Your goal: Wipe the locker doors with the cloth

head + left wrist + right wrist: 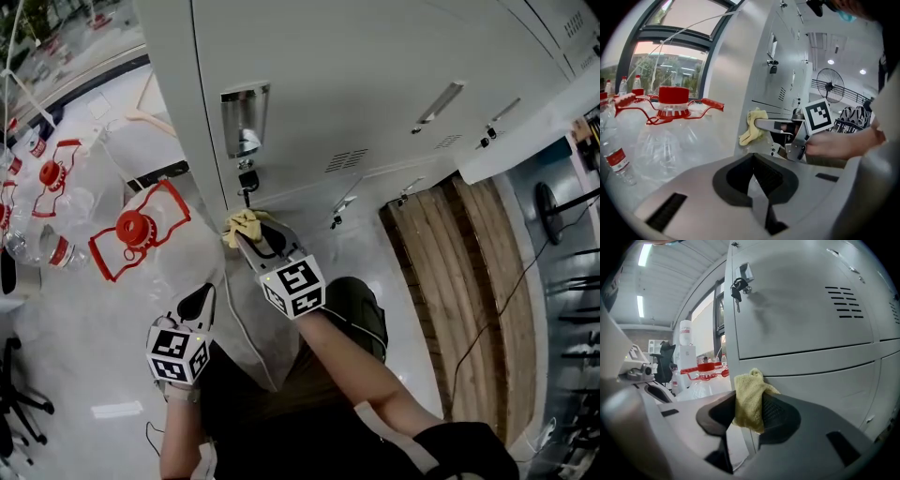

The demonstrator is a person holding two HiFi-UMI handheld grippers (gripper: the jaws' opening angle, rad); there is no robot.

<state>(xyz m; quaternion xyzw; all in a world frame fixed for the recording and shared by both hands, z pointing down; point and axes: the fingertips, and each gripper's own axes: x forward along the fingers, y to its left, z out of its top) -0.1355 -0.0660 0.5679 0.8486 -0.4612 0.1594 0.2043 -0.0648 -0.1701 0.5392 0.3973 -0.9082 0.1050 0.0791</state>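
Note:
A small yellow cloth [749, 399] is clamped in my right gripper [746, 414], which is shut on it. The cloth [243, 226] touches the left edge of a pale grey locker door [375, 84], just under a lock with keys [247, 180] hanging from it. From the left gripper view the cloth [752, 126] shows pressed to the locker's corner, with the right gripper [780, 126] behind it. My left gripper [757, 185] hangs lower and to the left, jaws shut on nothing, apart from the lockers.
Large clear water bottles with red caps and handles [136, 230] lie left of the lockers. More locker doors with vents [841, 301] run to the right. A standing fan [829, 86] and a wooden floor strip [473, 272] lie beyond. An office chair [14, 394] sits at the lower left.

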